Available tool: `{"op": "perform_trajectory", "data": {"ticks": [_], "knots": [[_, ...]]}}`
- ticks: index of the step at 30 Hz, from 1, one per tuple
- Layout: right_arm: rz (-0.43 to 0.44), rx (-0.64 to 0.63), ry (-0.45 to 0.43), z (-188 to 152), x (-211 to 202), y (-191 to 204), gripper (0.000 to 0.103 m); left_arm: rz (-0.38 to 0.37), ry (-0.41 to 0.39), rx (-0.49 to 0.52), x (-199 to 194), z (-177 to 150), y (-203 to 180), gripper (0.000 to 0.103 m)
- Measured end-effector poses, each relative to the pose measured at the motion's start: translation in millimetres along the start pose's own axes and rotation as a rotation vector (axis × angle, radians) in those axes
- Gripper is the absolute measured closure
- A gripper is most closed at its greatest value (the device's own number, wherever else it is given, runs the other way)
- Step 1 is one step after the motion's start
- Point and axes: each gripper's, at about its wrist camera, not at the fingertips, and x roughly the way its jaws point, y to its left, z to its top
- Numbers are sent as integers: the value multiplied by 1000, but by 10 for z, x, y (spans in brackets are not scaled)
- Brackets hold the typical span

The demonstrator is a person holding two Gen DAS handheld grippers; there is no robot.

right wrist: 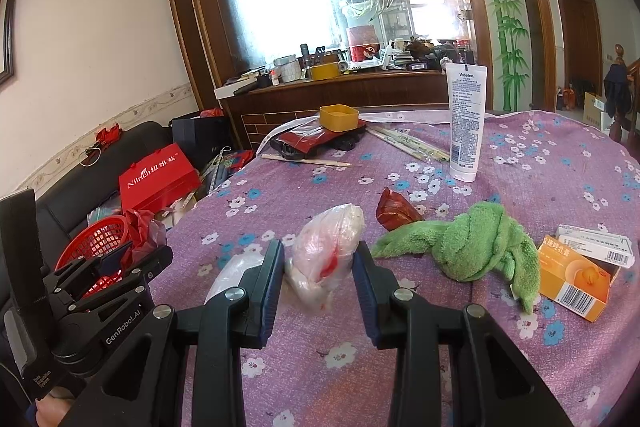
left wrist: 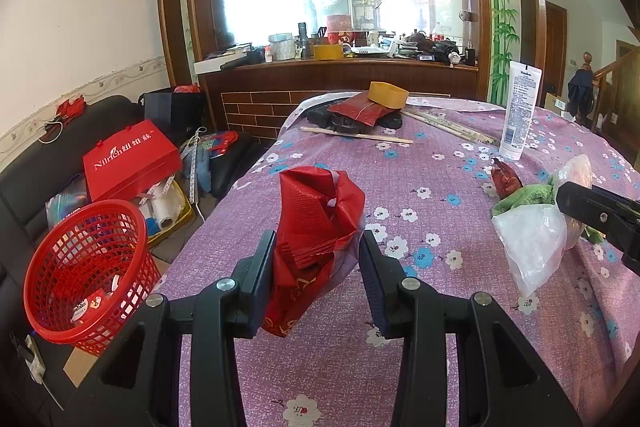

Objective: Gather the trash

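Trash is the job, and the left gripper [left wrist: 318, 263] has some: its two jaws are pinching a crumpled red bag [left wrist: 316, 227] and holding it up above the purple flowered tablecloth [left wrist: 420, 163]. It looks like the bag is ready to go into the red basket [left wrist: 86, 267], which sits low down, off the left edge of the table. To do this well, I think the hand should carry the bag sideways until it hangs right over the basket's open top, and only then let the jaws spread, so the bag drops inside and not on the floor. The bag is floppy, so a slow move will help keep it from slipping out early. The right gripper [right wrist: 318, 267] has its jaws on both sides of a clear plastic bag [right wrist: 328, 247] with a bit of red in it; they look like they touch it, but I cannot tell if they are squeezing yet. It should press gently and lift straight up, keeping away from the green cloth [right wrist: 472, 247] just beside it. Farther off stand a white lotion tube [right wrist: 466, 119] and an orange box [right wrist: 572, 283].
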Motion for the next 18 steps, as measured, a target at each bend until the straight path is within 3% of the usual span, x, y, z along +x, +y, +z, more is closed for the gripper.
{"op": "perform_trajectory", "data": {"ticks": [18], "knots": [[-5,4,-9,9,-33,-25,65,-2,6,5,39,9,-23,64]]}}
